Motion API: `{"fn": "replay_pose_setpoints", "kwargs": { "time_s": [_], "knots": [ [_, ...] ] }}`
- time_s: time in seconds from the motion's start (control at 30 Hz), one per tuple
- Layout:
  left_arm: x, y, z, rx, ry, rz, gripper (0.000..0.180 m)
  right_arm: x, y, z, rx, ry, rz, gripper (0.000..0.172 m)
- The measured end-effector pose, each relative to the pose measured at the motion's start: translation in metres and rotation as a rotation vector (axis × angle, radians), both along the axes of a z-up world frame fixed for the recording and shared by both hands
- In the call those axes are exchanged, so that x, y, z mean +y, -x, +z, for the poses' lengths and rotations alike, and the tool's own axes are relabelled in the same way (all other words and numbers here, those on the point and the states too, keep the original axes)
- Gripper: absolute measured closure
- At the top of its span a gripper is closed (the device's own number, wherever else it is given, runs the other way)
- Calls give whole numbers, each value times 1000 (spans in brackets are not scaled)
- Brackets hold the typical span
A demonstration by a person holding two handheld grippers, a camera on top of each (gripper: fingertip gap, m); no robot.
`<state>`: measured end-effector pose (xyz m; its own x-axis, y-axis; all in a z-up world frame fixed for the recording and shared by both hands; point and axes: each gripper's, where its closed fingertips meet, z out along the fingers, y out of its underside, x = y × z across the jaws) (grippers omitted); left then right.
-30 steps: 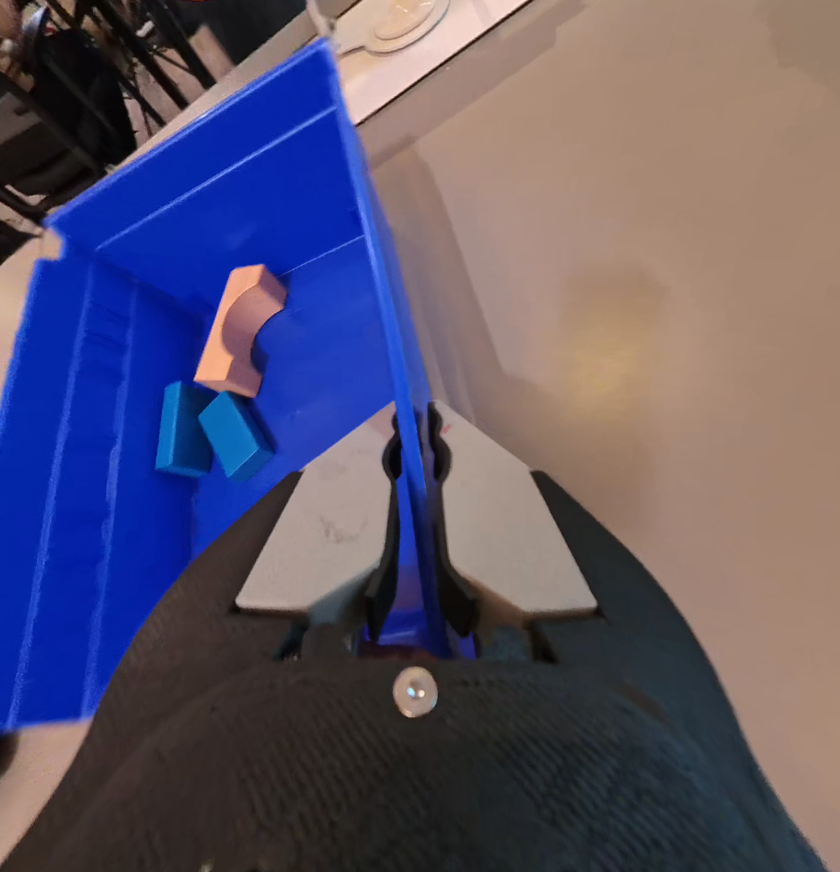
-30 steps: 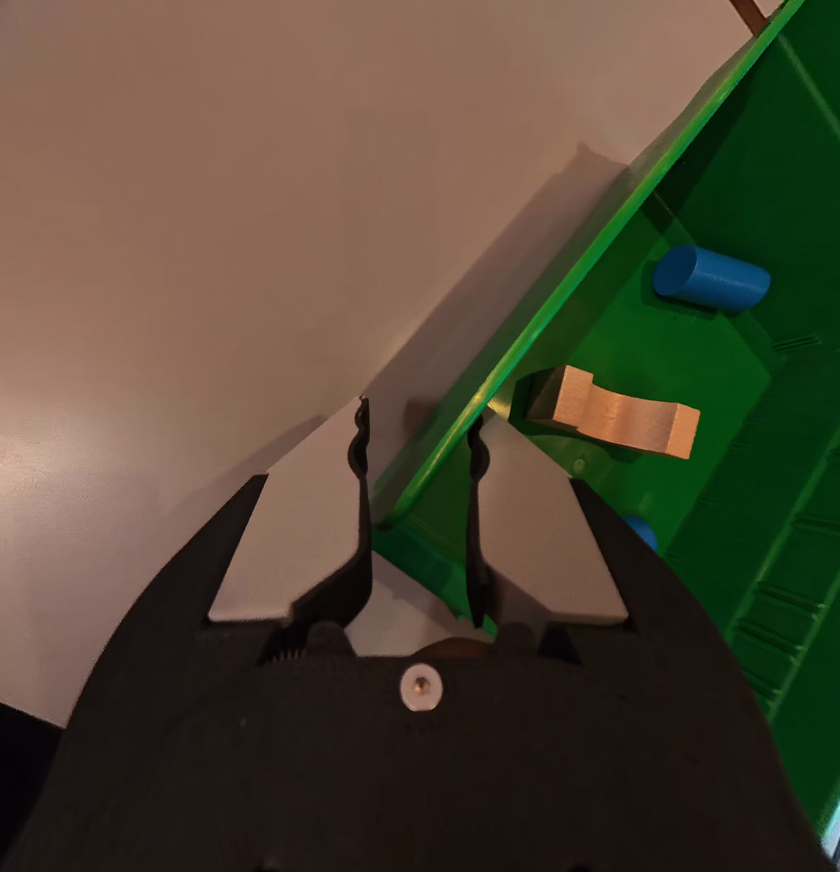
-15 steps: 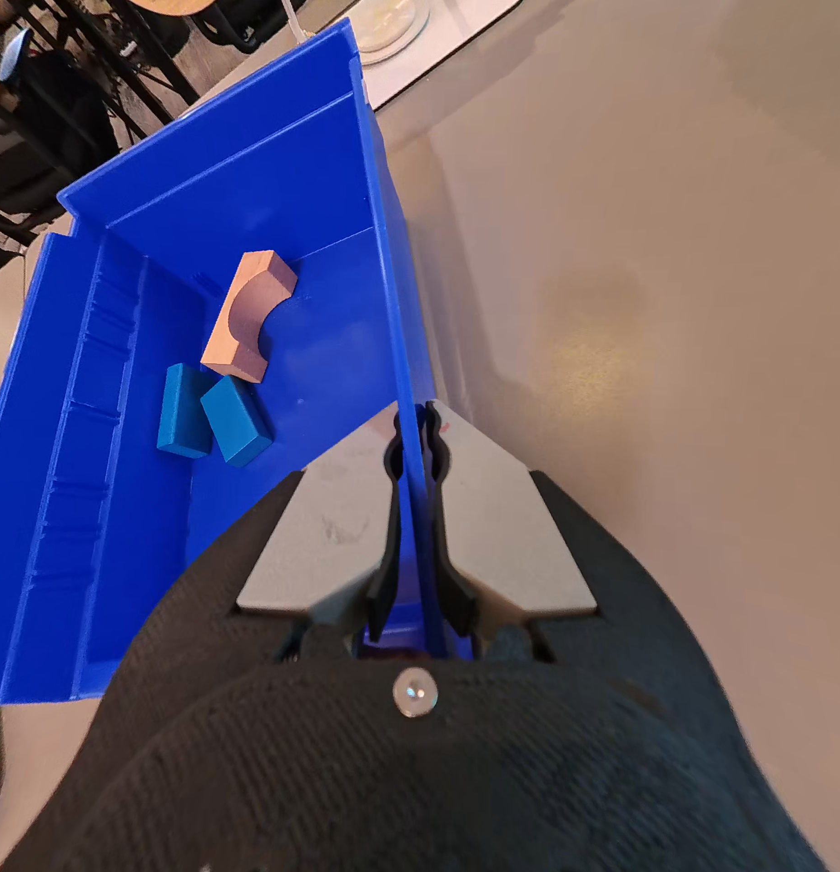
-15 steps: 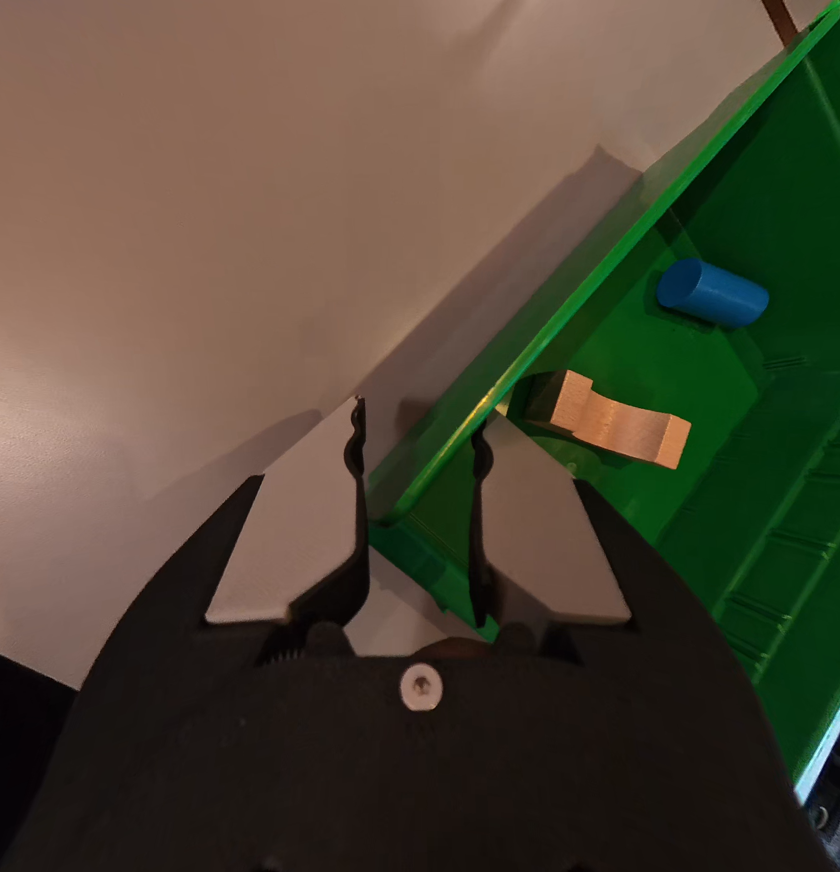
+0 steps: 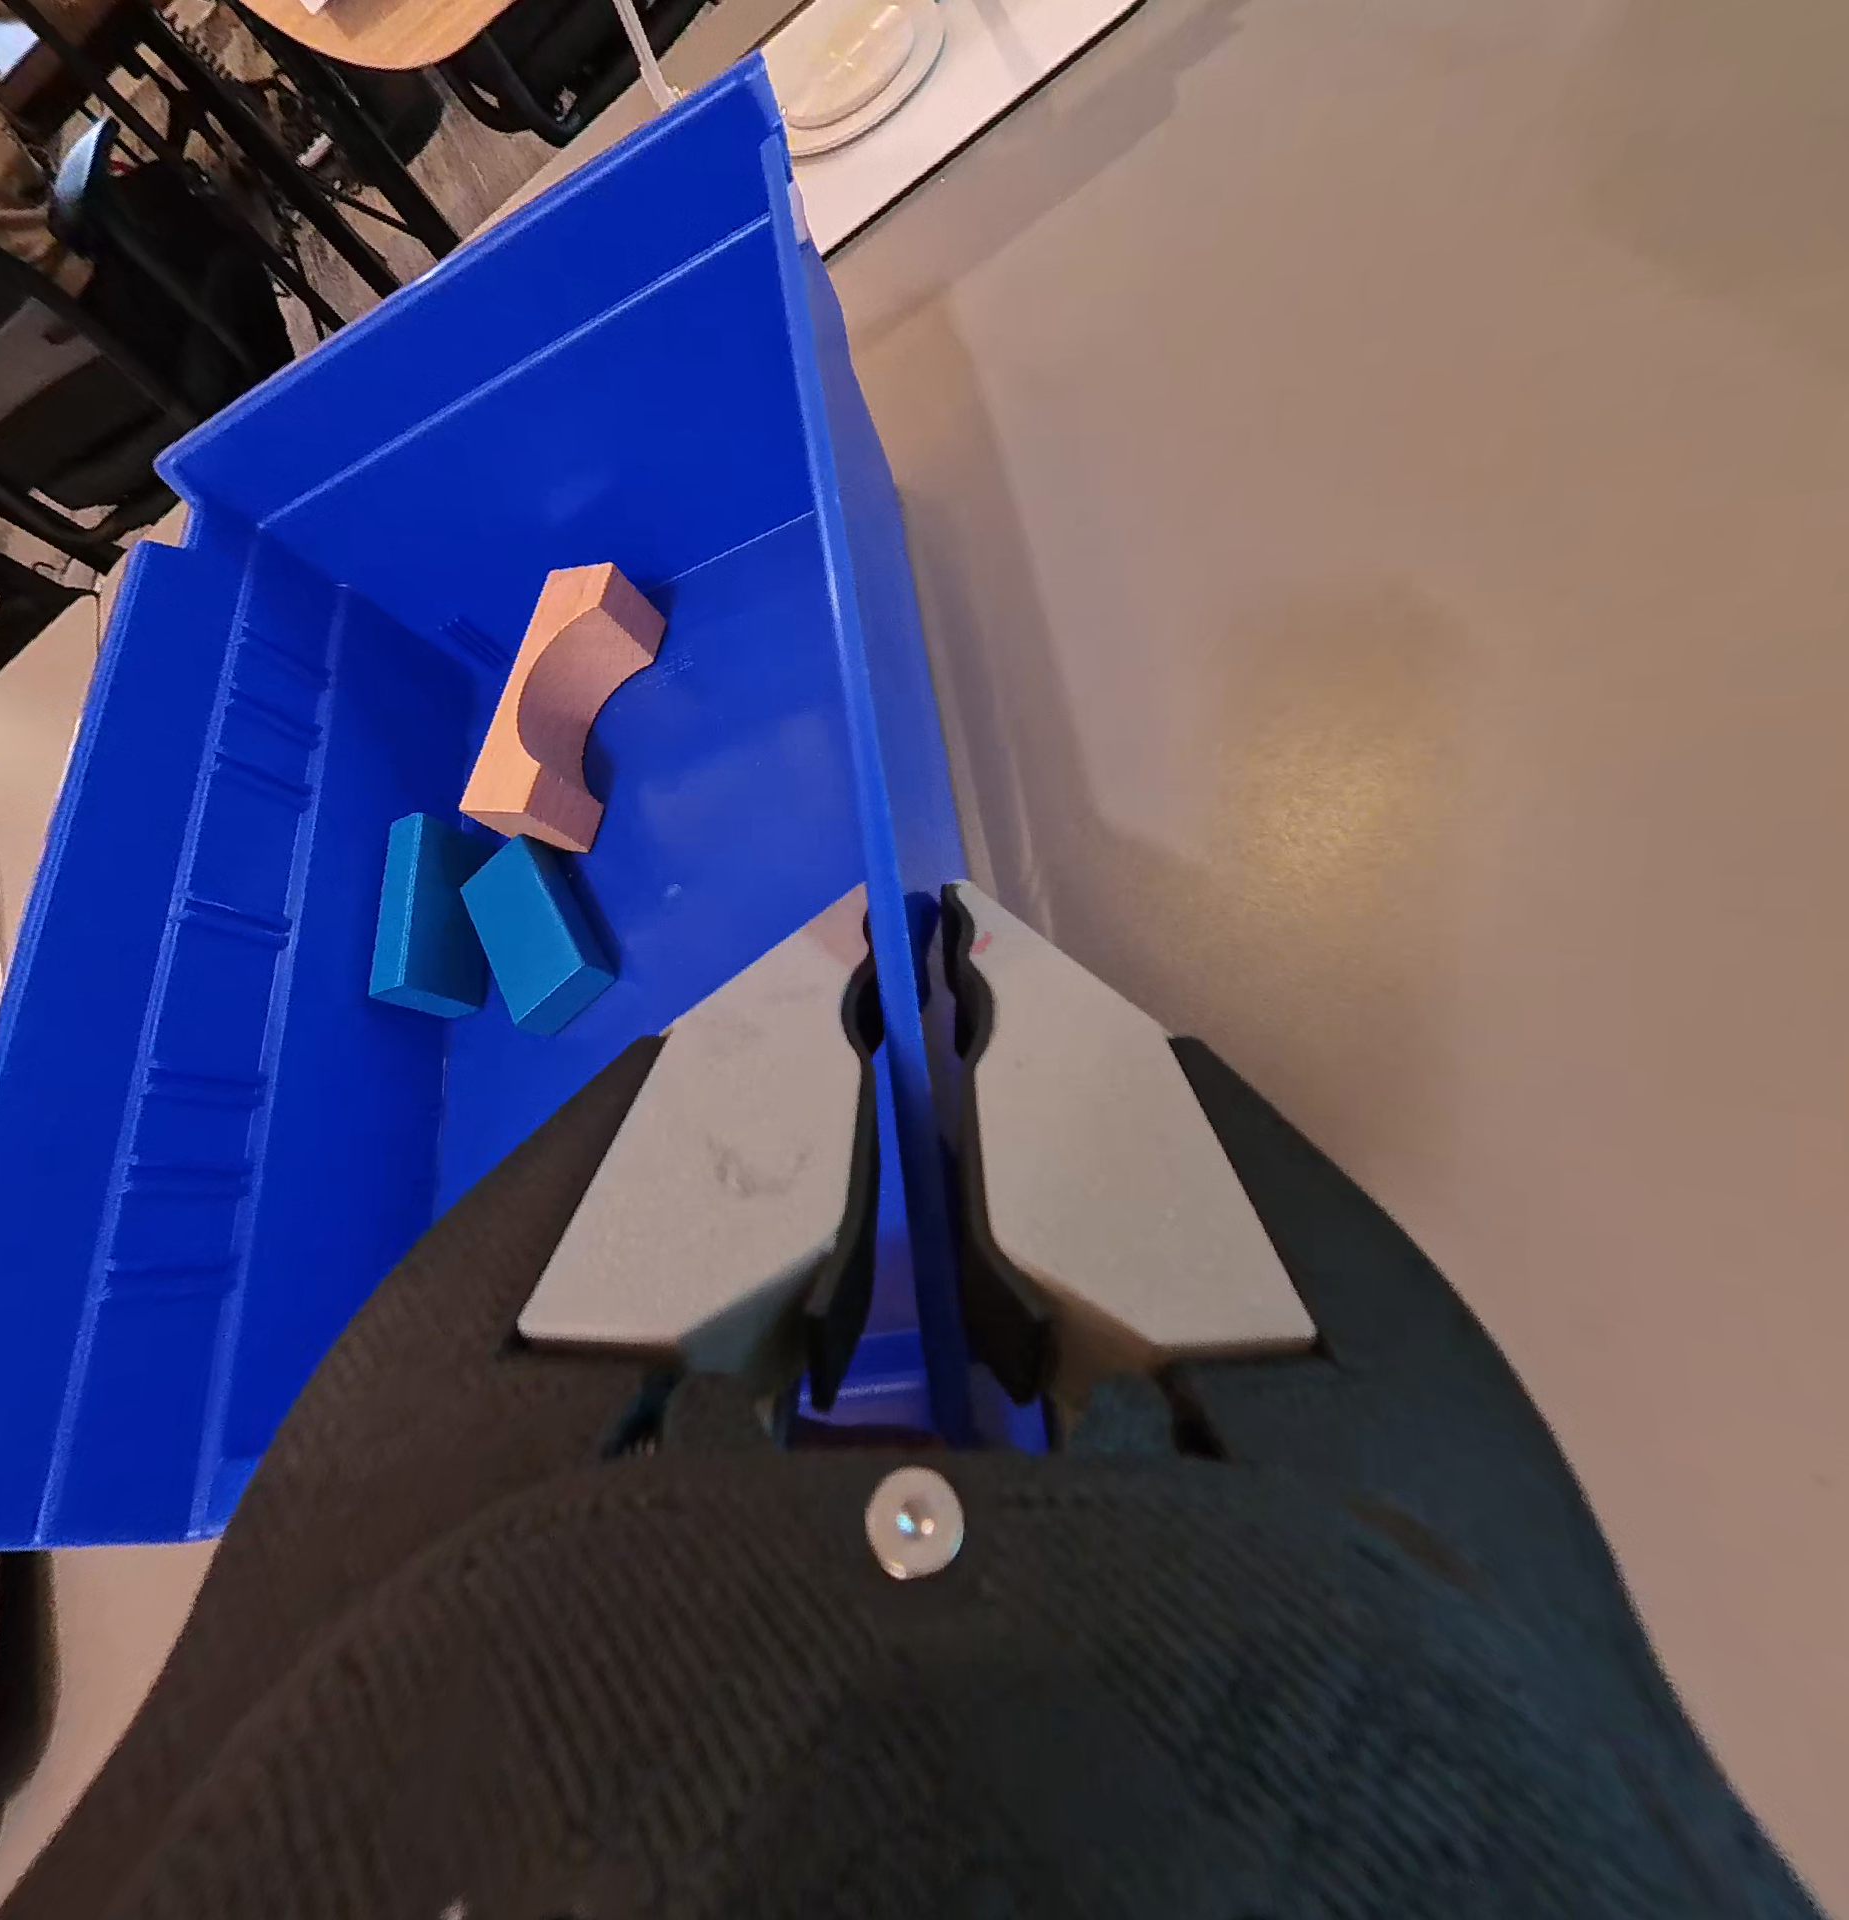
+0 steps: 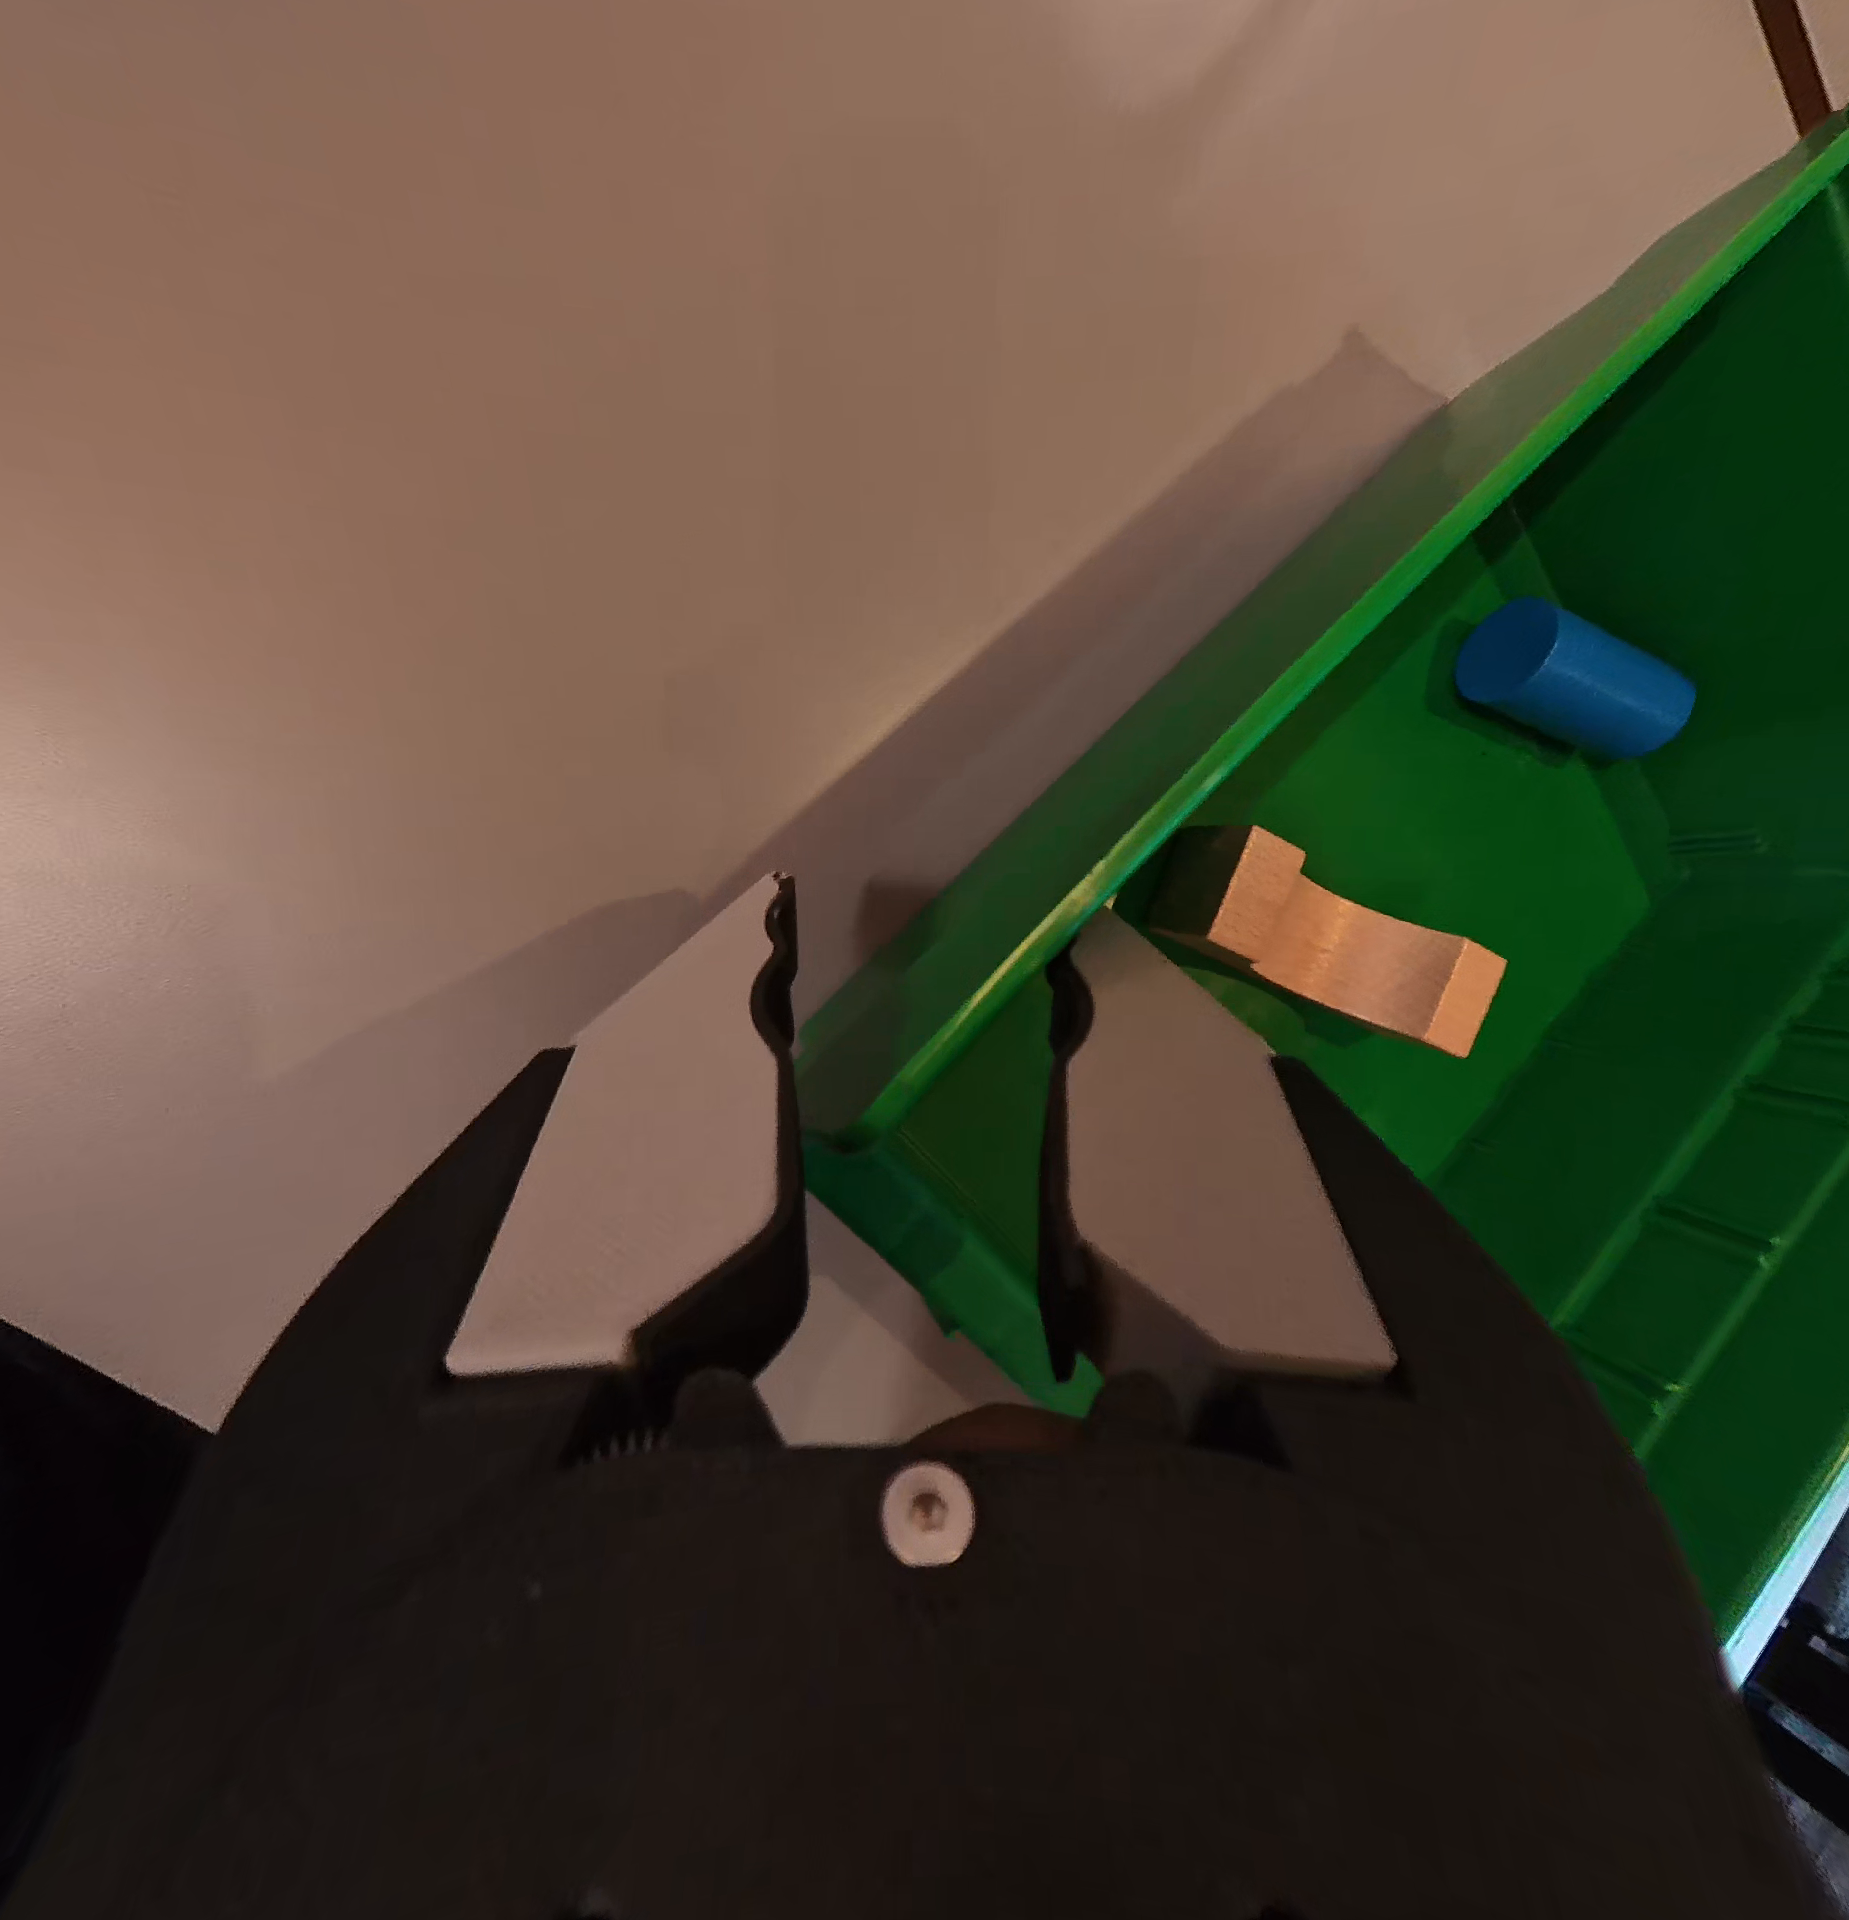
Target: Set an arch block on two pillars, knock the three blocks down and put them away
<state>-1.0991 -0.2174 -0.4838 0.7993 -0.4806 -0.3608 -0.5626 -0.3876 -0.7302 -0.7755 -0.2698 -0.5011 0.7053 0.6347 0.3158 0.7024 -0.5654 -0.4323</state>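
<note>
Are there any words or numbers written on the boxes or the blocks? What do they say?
None to read: the blue bin, the green bin, the wooden arch blocks and the blue blocks show no words or numbers.
The blue bin's floor bears faint raised marks, too small to read.

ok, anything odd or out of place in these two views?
Nothing spilled or damaged. Only oddity: the blue plastic bin and green plastic bin each have a side wall between gripper jaws, the blocks lying loose inside.
</note>
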Motion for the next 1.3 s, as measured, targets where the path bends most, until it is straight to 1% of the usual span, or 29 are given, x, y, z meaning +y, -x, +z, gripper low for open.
{"fn": "replay_pose_setpoints", "kwargs": {
  "time_s": [0.67, 1.3],
  "knots": [
    [1, -1, -1, 15, -6, 6, 174, -10, 15, -1, -29, 13, 55, 123],
    [1, -1, -3, 32, -2, 11, 172, -12, 20, -1, -7, 27, 66, 120]
  ]
}}
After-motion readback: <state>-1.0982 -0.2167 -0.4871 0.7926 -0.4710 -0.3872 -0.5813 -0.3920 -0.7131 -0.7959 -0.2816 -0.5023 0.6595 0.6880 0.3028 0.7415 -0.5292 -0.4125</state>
